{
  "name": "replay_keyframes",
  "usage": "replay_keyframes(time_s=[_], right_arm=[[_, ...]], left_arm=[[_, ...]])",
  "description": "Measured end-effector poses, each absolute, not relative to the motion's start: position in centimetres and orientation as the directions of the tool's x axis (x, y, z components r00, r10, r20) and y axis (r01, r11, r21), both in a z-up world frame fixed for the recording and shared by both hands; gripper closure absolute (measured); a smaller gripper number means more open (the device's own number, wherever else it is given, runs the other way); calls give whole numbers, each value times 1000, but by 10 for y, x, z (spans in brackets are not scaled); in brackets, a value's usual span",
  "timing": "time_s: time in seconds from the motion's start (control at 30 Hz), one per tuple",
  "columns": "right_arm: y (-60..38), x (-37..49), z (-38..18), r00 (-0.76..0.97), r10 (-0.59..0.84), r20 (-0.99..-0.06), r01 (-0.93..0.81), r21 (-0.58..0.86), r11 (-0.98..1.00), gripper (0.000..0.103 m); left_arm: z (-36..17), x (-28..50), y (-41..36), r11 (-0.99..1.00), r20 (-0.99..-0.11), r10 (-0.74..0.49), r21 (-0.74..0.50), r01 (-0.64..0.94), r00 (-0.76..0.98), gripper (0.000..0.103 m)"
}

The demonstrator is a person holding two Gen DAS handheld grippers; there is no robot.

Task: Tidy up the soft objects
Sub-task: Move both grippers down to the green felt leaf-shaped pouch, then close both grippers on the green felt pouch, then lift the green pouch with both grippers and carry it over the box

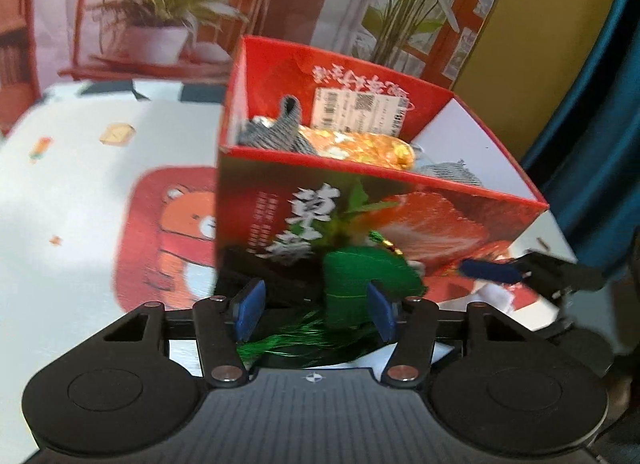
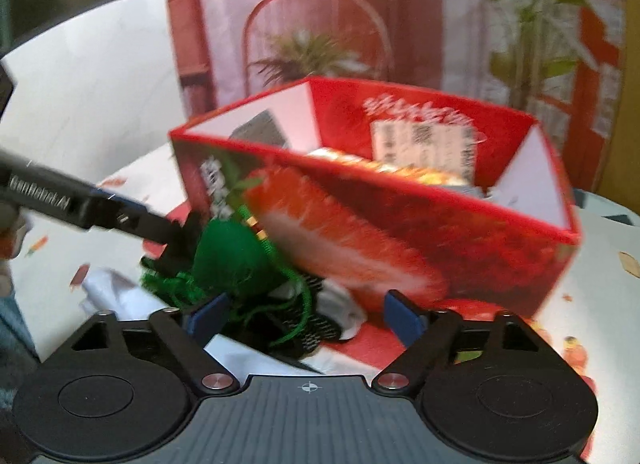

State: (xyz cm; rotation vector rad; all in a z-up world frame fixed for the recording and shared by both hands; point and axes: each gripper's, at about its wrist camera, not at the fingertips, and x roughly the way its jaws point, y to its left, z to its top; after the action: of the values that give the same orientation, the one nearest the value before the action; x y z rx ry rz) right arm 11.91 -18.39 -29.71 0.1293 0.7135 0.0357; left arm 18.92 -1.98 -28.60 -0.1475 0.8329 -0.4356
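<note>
Green tasselled ornament (image 1: 360, 284): lies on the counter just ahead of the left tongs, at the foot of the box's near wall; its solid green body stands toward the box and its loose tassel threads trail back toward the tongs, so the long axis runs roughly along the tongs' line of sight. In the right wrist view it sits ahead and to the left (image 2: 232, 260).
Left tongs (image 1: 316, 306): blue pads apart; the ornament's body lies between them, against the right pad, while a gap remains at the left pad.
Right tongs (image 2: 306, 318): pads wide apart, clamped on nothing; green cord and a dark patterned fabric piece (image 2: 316, 330) lie between them.
Red box (image 1: 460, 204): open-topped, printed with a strawberry, directly ahead of both tongs; its near wall blocks the way beyond the ornament.
Box contents: grey knitted item (image 1: 272, 130) and orange patterned item (image 1: 368, 148), both inside.
Counter (image 1: 80, 184): covered with a white cloth bearing a red bear print.
Backdrop (image 1: 168, 4): printed scene of potted plants behind the box.
Image quality: both views blurred.
</note>
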Motion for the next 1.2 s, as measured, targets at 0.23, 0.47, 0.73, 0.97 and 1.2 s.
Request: replay_keyframes(time_s=[0.23,0.47,0.73,0.97,1.2], right_arm=[[-162,133,-303,736,117,-666,-100,65,993,51],[-158,143,-304,740,133,-659,-130,54,990,55],[-157,147,-305,733,149,-664,-137,70,988,56],[-155,132,-283,772,130,-622,-137,38,990,56],[-163,120,-239,842,100,-530,-115,5,993,56]], left_arm=[[-295,200,-34,870,-676,-493,-359,339,548,44],[-305,207,-48,846,-672,-532,-397,356,515,46],[-298,197,-48,832,-644,-554,-410,374,527,47],[-271,188,-52,812,-594,-584,-403,423,554,47],[-224,178,-55,798,-514,-601,-348,492,612,47]])
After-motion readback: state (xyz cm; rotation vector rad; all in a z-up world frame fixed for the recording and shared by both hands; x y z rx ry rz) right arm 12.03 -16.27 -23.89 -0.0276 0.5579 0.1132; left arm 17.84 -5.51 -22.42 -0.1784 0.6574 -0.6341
